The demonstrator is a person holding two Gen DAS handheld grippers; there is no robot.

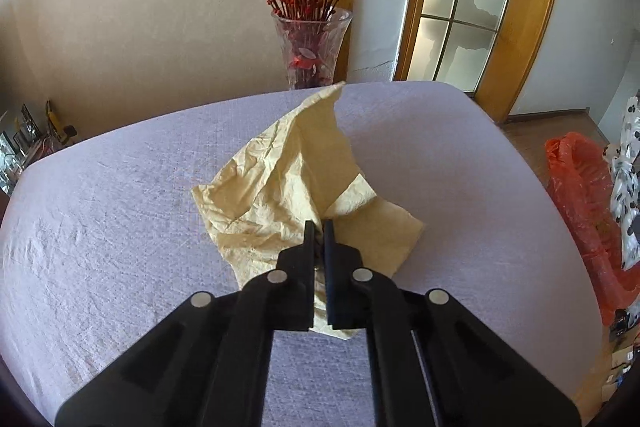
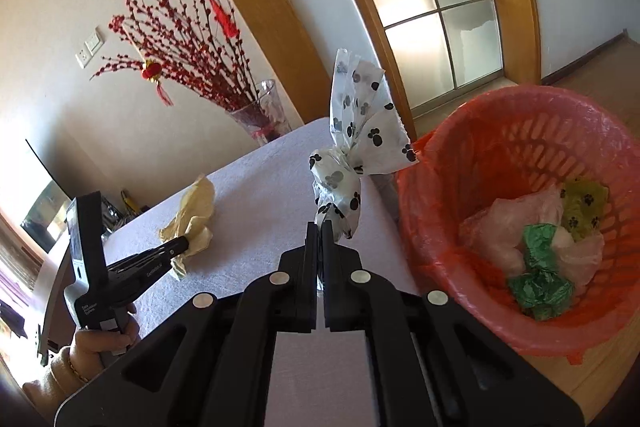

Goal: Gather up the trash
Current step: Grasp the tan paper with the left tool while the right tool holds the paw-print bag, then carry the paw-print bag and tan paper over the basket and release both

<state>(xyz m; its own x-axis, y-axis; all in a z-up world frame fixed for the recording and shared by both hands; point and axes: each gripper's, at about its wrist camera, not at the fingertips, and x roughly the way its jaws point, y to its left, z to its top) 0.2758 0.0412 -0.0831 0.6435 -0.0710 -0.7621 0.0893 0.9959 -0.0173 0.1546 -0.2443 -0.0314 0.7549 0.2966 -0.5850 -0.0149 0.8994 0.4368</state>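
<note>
On the table (image 1: 120, 227), draped in a pale lilac cloth, one piece of trash remains: a crumpled yellow paper (image 1: 288, 179) lying near the middle of the surface, with one corner standing up. Beside the table's edge, on the floor, stands the red basket (image 2: 516, 131), lined with a thin red bag; it already holds several pieces, among them clear plastic wrap (image 2: 516, 215), a crumpled green wrapper (image 2: 540, 279) and a yellow-green paw-print scrap (image 2: 584, 211). At the far edge of the table stands a glass vase (image 1: 310, 47) of red berry branches, not part of the job. The left gripper (image 1: 319, 231) has its jaws closed together on a fold of the yellow paper, which still rests on the cloth; the right-wrist view shows the same pinch from the side. The right gripper (image 2: 319, 231) has its jaws closed on the lower end of a white paw-print bag (image 2: 360, 131), twisted into a knot and held clear of the table, just beside the basket's rim. Judged from this, the collection is well advanced: the paw-print bag has yet to be dropped in, and the yellow paper has yet to be lifted and carried over.
</note>
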